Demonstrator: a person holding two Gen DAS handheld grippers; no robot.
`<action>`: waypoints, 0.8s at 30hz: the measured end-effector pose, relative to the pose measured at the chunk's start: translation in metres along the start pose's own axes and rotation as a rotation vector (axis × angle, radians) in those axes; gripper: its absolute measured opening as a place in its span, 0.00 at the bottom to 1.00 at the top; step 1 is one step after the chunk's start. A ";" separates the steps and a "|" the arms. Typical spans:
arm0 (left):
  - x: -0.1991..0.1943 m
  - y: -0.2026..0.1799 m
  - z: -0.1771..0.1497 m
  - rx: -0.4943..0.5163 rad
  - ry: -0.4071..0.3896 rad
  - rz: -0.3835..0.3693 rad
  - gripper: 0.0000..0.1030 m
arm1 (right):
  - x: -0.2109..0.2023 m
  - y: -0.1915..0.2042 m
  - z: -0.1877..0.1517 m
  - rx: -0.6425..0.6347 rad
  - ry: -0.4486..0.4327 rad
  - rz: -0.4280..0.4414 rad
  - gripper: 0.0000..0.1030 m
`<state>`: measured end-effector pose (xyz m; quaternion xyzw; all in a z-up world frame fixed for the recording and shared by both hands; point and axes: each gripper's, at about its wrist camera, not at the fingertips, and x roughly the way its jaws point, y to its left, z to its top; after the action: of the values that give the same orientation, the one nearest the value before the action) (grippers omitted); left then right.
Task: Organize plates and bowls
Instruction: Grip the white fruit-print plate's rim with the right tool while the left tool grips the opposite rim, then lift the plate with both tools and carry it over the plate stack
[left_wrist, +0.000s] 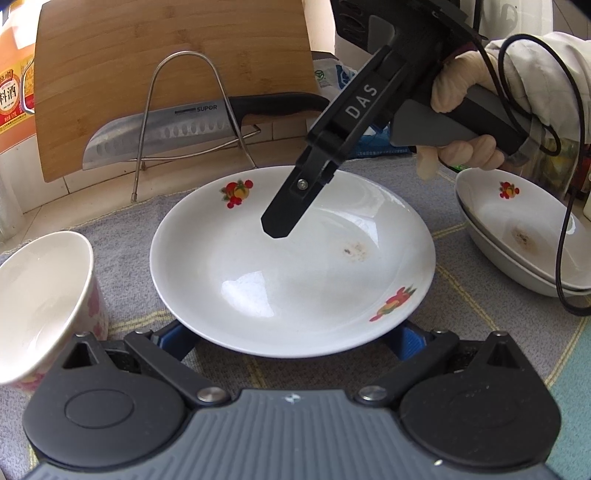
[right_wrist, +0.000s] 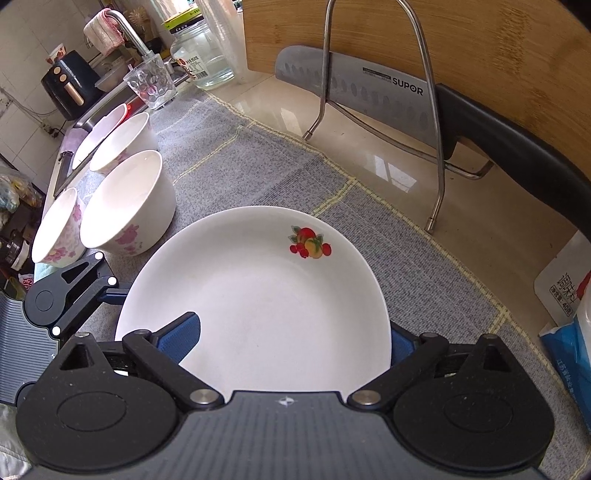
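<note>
Centrally on the grey mat, the fruit-print plate (left_wrist: 291, 266) lies between both spread grippers: right gripper (right_wrist: 291, 336) straddles its near rim, jaws released; left gripper (left_wrist: 291, 343) open beneath its lower-frame edge.

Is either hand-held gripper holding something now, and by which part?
Nothing seems to be held. The left hand-held gripper is open at the near rim of the plate; the right hand-held gripper is open over it.

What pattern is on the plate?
White plate with red-and-orange fruit prints; clearest in the right wrist view.
</note>
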<state>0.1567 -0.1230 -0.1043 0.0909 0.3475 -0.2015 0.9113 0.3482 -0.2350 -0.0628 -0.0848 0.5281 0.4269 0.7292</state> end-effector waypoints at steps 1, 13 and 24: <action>0.000 0.000 0.000 0.001 0.002 0.000 0.99 | 0.000 -0.001 0.000 0.007 -0.002 0.004 0.99; -0.001 -0.002 0.004 0.032 0.032 -0.011 0.98 | -0.001 0.003 -0.005 0.045 -0.006 -0.011 0.99; -0.025 -0.006 0.009 0.065 0.028 -0.053 0.98 | -0.019 0.020 -0.020 0.081 -0.038 -0.022 0.99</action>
<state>0.1429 -0.1234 -0.0808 0.1143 0.3557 -0.2355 0.8972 0.3183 -0.2441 -0.0491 -0.0531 0.5300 0.3985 0.7466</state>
